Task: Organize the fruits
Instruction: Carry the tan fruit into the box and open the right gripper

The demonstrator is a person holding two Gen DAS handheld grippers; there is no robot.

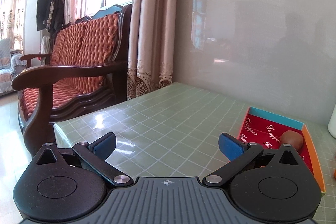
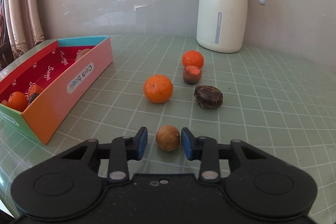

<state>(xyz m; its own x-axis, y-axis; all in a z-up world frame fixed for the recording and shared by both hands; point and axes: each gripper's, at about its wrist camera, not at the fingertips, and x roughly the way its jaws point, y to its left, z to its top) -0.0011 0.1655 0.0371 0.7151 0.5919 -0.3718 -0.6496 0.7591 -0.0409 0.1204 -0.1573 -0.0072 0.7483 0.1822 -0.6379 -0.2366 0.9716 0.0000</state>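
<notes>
A small tan round fruit (image 2: 168, 138) rests on the green checked tablecloth between the blue pads of my right gripper (image 2: 164, 143), which is shut on it. Beyond it lie two oranges (image 2: 158, 88) (image 2: 192, 59), a brown fruit with an orange cut top (image 2: 192, 75) and a dark wrinkled fruit (image 2: 208, 97). The colourful box (image 2: 84, 81) at the left holds an orange (image 2: 17, 100), a dark fruit and a tan one at its far end. My left gripper (image 1: 167, 146) hovers open over bare cloth, left of the box (image 1: 277, 117), where a brown fruit (image 1: 292, 140) lies.
A white jug with a grey lid (image 2: 222, 9) stands at the back right by the glossy wall. A wooden sofa with orange cushions (image 1: 84, 56) and curtains (image 1: 151, 24) stand past the table's left edge. The tablecloth (image 1: 168, 114) runs to the wall.
</notes>
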